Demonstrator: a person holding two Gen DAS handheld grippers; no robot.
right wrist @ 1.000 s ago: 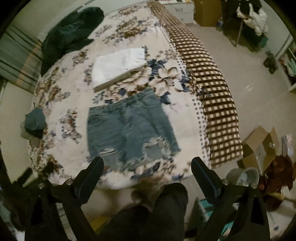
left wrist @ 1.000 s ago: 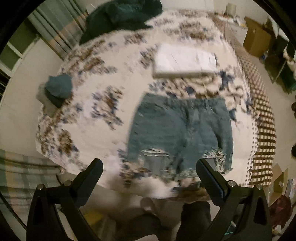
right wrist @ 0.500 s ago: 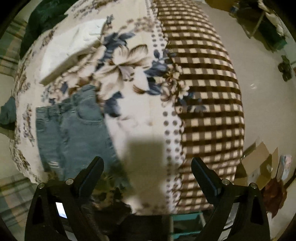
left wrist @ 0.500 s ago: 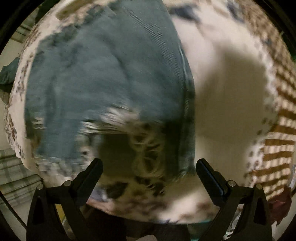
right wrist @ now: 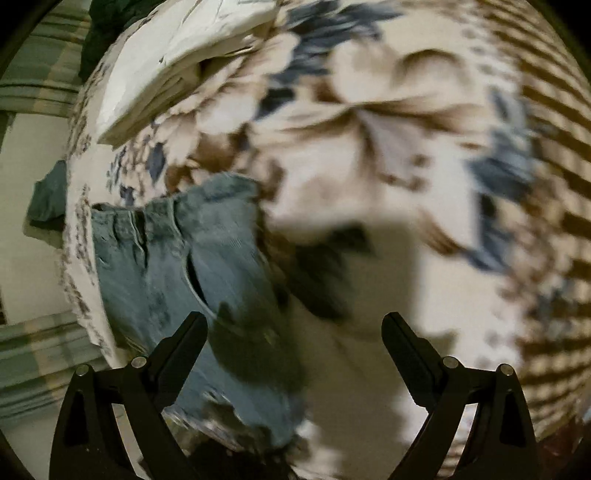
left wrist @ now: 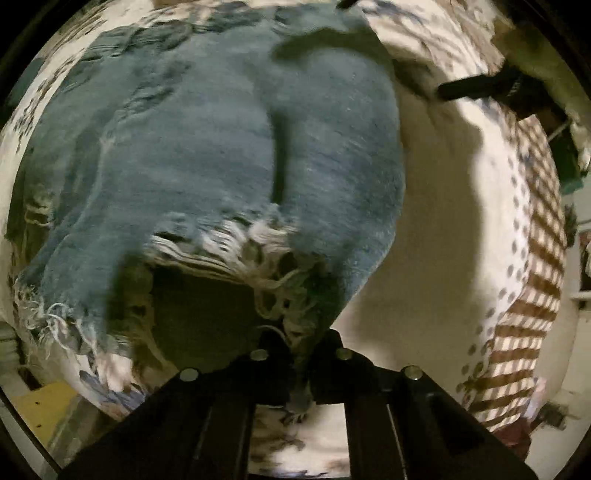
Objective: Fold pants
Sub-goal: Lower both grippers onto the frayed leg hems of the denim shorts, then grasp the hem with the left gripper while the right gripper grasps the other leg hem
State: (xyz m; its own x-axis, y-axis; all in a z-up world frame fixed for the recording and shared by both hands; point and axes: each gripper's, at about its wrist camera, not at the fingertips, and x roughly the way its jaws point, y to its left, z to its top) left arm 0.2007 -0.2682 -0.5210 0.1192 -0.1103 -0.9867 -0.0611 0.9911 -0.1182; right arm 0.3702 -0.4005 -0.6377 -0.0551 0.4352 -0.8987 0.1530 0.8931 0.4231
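Observation:
Blue denim shorts [left wrist: 207, 147] with frayed, ripped hems lie flat on a flowered bedspread [left wrist: 443, 229]. My left gripper [left wrist: 301, 373] is shut on the frayed hem of the shorts' right leg, low at the bed's near edge. My right gripper [right wrist: 293, 332] is open and empty, just above the bedspread beside the right side of the shorts [right wrist: 177, 266], near the waistband. One of its black fingers [left wrist: 476, 86] shows at the top right of the left wrist view.
A folded white garment [right wrist: 177, 62] lies further up the bed. A dark green garment [right wrist: 107, 26] lies beyond it. A teal cloth [right wrist: 48, 195] sits at the bed's left edge. A brown checked blanket [right wrist: 554, 147] covers the right side.
Both grippers have dropped down to the bed. The left gripper has closed on the frayed hem of the shorts. The right gripper has moved closer to the waistband side, still open.

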